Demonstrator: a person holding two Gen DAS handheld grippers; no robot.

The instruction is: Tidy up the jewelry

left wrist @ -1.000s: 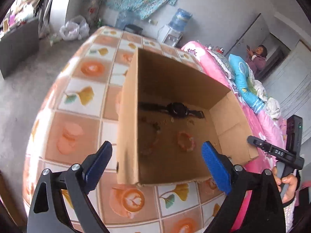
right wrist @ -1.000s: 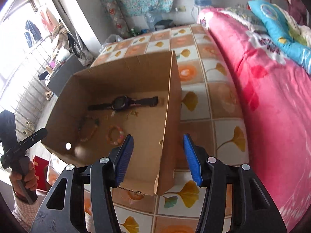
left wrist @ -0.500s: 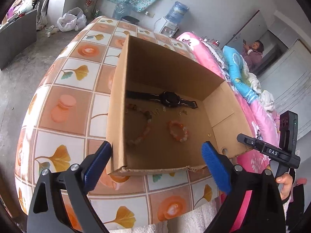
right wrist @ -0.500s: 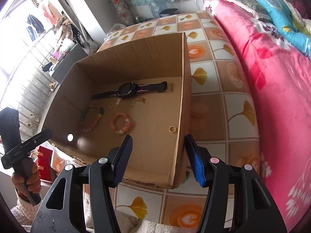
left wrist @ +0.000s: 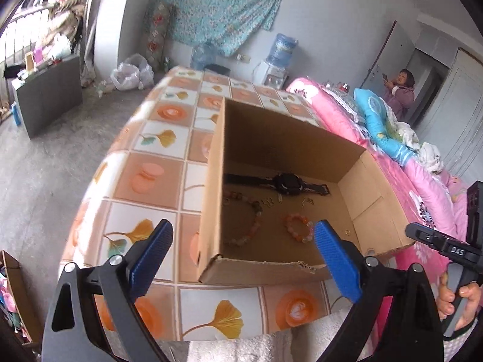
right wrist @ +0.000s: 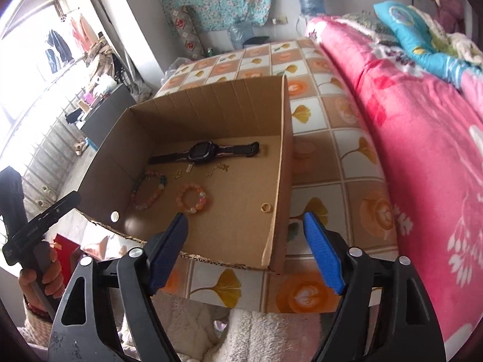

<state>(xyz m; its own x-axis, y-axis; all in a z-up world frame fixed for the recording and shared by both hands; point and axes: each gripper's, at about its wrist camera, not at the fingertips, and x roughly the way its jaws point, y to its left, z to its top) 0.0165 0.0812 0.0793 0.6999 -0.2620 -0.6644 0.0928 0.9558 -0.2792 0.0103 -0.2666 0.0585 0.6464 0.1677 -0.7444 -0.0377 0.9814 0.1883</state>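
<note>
An open cardboard box [left wrist: 211, 199] [right wrist: 283, 157] stands on the tiled table. Inside lie a black watch [left wrist: 286, 184] [right wrist: 202, 150], a long pale bead bracelet [left wrist: 250, 226] [right wrist: 148, 193], a small orange bead bracelet [left wrist: 297, 227] [right wrist: 193, 199], a few tiny gold pieces [right wrist: 219, 169] and a gold ring [right wrist: 265, 207] by the right wall. My left gripper [left wrist: 241, 259] is open, held back from the box's near rim with nothing between its fingers. My right gripper [right wrist: 244, 244] hangs before the box's near right corner, its jaws opening and empty.
The table [left wrist: 145, 181] carries a cloth with orange and leaf tiles. A pink bed [right wrist: 422, 150] lies along its right side. A person [left wrist: 400, 90] stands by the far door. A water dispenser [left wrist: 279, 60] and bags sit at the back wall. White fleece [right wrist: 256, 331] is below the grippers.
Both grippers have drawn back from the box, so more of the table and room shows. The right gripper's jaws have spread wider. The jewelry in the box has not moved.
</note>
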